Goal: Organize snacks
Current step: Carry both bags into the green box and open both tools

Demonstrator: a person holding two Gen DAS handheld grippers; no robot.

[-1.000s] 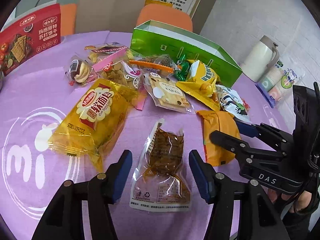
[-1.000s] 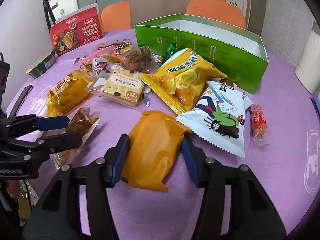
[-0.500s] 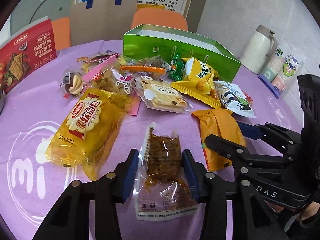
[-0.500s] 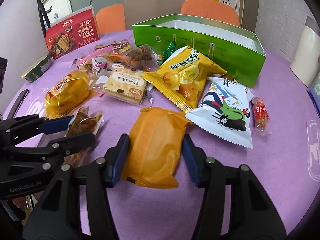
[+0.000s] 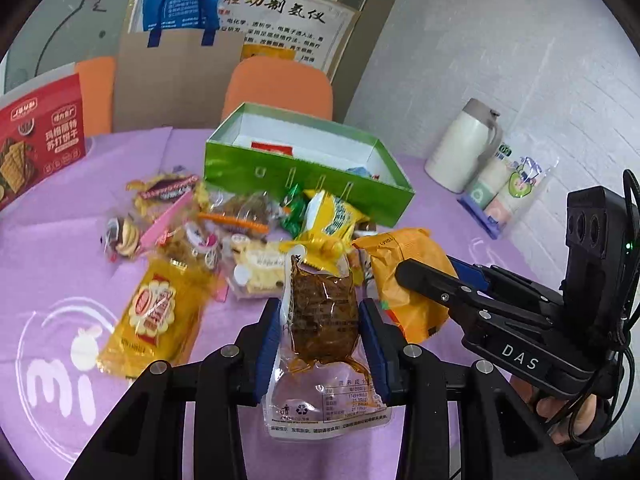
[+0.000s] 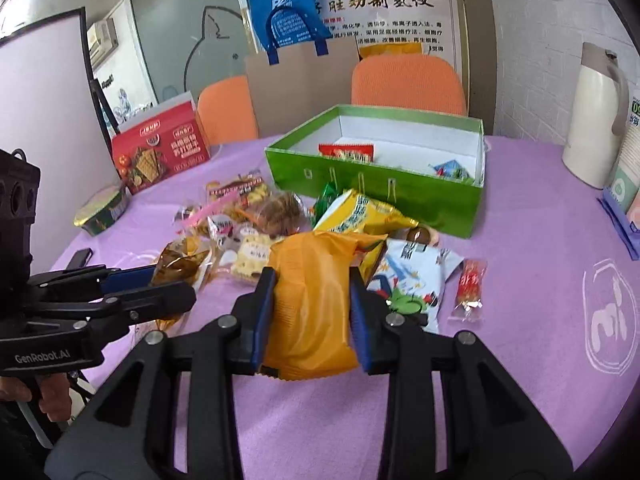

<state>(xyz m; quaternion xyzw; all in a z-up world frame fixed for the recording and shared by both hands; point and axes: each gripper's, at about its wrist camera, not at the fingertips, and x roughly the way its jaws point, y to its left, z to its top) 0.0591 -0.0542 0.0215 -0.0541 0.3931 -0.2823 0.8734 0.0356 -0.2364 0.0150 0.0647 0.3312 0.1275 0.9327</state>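
Note:
My left gripper (image 5: 320, 330) is shut on a clear packet of brown snack (image 5: 323, 312), held above the purple table. My right gripper (image 6: 309, 312) is shut on an orange packet (image 6: 310, 300), also lifted; the same orange packet (image 5: 408, 280) shows in the left wrist view beside the brown one. Behind them stands an open green box (image 6: 376, 184) with a red packet (image 6: 347, 151) and a blue one inside. Several loose snacks lie in front of it, among them a yellow chip bag (image 6: 360, 214), a white-blue bag (image 6: 408, 276) and a yellow bread packet (image 5: 154, 316).
A red cracker box (image 6: 160, 156) and a small round tub (image 6: 102, 212) stand at the left. A white thermos (image 6: 596, 116) and wrapped paper cups (image 5: 508, 188) stand at the right. Orange chairs (image 6: 408, 82) sit behind the table. A small red sausage packet (image 6: 470, 286) lies alone.
Both grippers have closed on their packets and lifted them off the table. The views now look down into the green box from higher up.

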